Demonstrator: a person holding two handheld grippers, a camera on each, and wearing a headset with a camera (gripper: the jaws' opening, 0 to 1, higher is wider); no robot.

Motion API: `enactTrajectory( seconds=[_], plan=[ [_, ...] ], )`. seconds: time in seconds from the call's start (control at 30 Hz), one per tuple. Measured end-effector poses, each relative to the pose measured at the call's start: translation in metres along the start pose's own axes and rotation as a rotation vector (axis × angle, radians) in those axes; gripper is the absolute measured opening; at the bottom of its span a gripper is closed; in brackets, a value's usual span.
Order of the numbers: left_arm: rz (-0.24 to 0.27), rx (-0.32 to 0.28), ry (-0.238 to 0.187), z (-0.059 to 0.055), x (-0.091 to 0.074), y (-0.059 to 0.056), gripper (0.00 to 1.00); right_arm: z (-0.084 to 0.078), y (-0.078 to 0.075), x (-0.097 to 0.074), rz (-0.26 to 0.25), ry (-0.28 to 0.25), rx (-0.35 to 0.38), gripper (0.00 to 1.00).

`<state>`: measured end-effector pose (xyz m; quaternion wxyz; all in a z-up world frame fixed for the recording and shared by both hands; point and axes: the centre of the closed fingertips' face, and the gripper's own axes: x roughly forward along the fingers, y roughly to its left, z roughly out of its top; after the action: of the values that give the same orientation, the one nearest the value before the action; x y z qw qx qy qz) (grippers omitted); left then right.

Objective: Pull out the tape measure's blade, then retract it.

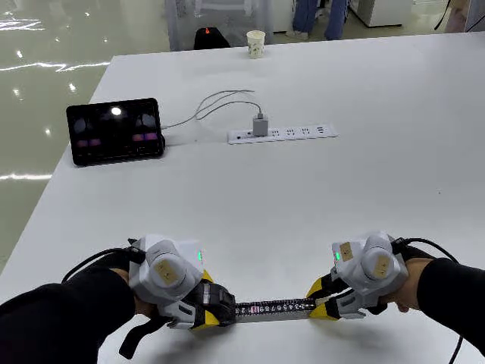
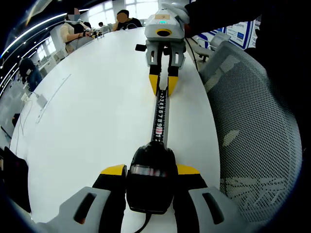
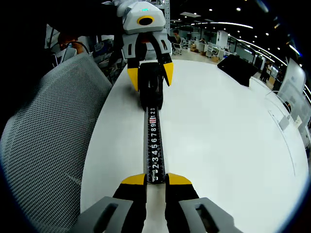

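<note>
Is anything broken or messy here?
Nothing looks wrong. The left tongs grip the tape measure's black case, the right tongs pinch the end of the blade, which runs straight between them over the white table.

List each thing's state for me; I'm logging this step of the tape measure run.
Tape measure case: clamped in left gripper.
Blade: pulled out partway, end pinched by right gripper.
Tablet: screen lit.
Charger: plugged into power strip.
Paper cup: upright.
</note>
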<state>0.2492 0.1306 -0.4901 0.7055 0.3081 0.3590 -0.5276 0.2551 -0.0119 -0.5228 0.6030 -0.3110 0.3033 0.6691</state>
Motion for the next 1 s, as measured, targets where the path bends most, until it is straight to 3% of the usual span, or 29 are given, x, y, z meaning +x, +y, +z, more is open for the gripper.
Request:
enactTrajectory(
  seconds=[1.0],
  plan=[
    [0.004, -0.001, 0.000, 0.000, -0.001, 0.000, 0.31, -0.012, -0.001, -0.010, -0.005, 0.022, 0.001, 0.10]
  ],
)
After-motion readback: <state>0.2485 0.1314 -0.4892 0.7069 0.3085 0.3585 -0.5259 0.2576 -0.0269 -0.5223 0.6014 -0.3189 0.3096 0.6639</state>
